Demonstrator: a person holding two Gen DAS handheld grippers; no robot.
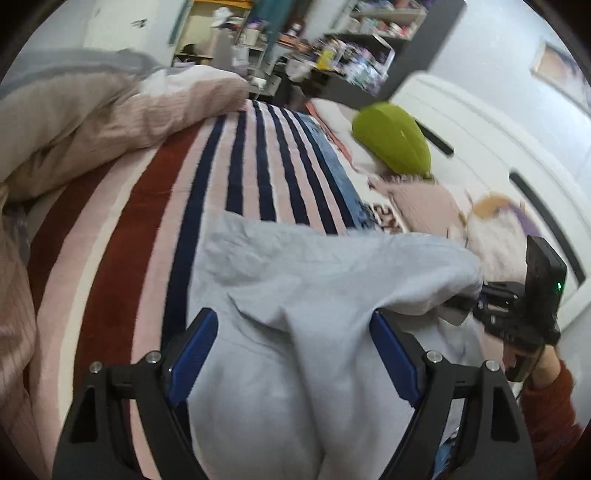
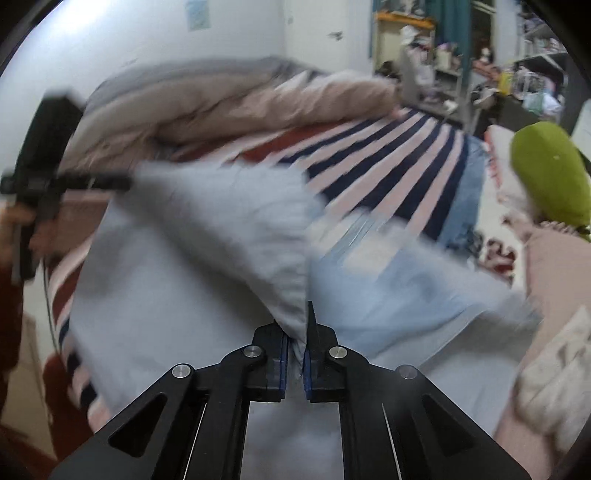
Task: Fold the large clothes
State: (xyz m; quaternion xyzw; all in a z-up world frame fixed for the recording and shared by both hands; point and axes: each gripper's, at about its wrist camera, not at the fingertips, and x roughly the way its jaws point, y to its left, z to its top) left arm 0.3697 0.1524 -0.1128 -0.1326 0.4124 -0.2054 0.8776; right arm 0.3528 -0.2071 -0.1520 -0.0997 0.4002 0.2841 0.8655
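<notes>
Pinching pale blue garment (image 2: 207, 236) in right gripper (image 2: 295, 354), left gripper (image 1: 291, 354) jaws apart, striped blanket (image 1: 147, 221), green pillow (image 1: 395, 144) nearby

No text, label, brand, number or sign could be read in either view. The clutter on the shelves (image 1: 373, 33) at the far end of the room was too small and blurred to make out, and the pale sheet on the wall (image 2: 198, 14) showed no legible marks.
</notes>
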